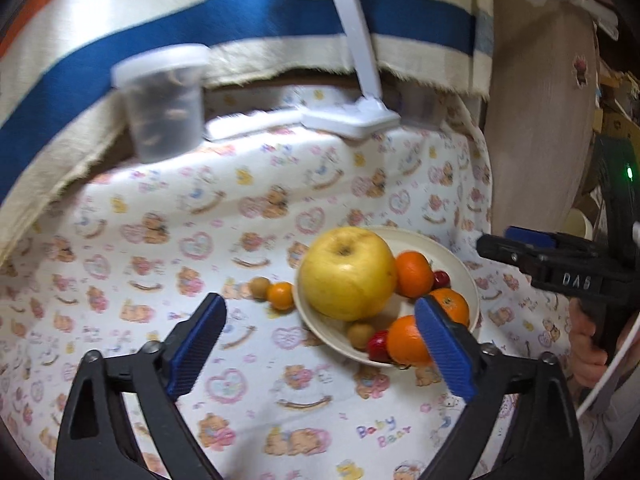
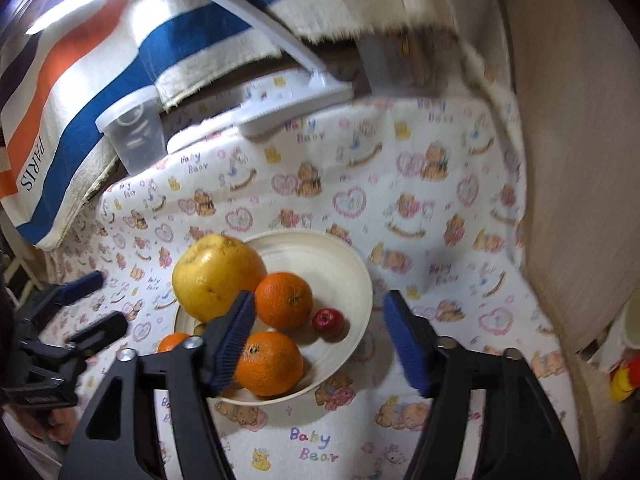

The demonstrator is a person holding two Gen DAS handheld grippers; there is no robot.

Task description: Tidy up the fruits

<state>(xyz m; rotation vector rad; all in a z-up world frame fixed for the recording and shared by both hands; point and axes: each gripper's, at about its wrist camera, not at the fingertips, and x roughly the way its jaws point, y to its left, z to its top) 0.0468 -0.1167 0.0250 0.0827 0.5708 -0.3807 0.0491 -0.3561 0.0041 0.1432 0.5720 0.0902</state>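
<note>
Blue-padded tongs of the left gripper (image 1: 320, 344) stand wide apart above a cloth (image 1: 160, 240) printed with bears and hearts, nothing between them; the right pad crosses in front of an orange (image 1: 406, 340) at the near rim of a cream plate (image 1: 448, 248). On that plate sit a large yellow apple (image 1: 347, 272), two more oranges, two small red fruits and a small brown one. Only this left-wrist view shows what lies off the plate: a small orange fruit (image 1: 281, 295) and a small brown fruit (image 1: 260, 288), touching each other on the cloth just beside the plate's left edge. It also catches the right gripper (image 1: 560, 264) from the side, with a hand (image 1: 588, 344) on its grip.

From the right wrist, the right gripper's tongs (image 2: 318, 344) are likewise apart and empty, hanging over the plate's near side, the left pad in front of an orange (image 2: 268, 364). Here the plate's bare right half is visible, with one red fruit (image 2: 328, 320) lying alone. The left gripper (image 2: 72, 320) appears at the left edge, its tongs spread.

Both views take in a lidded clear tub (image 1: 164, 100) and a white lamp base (image 1: 352, 114) at the back, before a striped hanging cloth (image 1: 200, 20).
</note>
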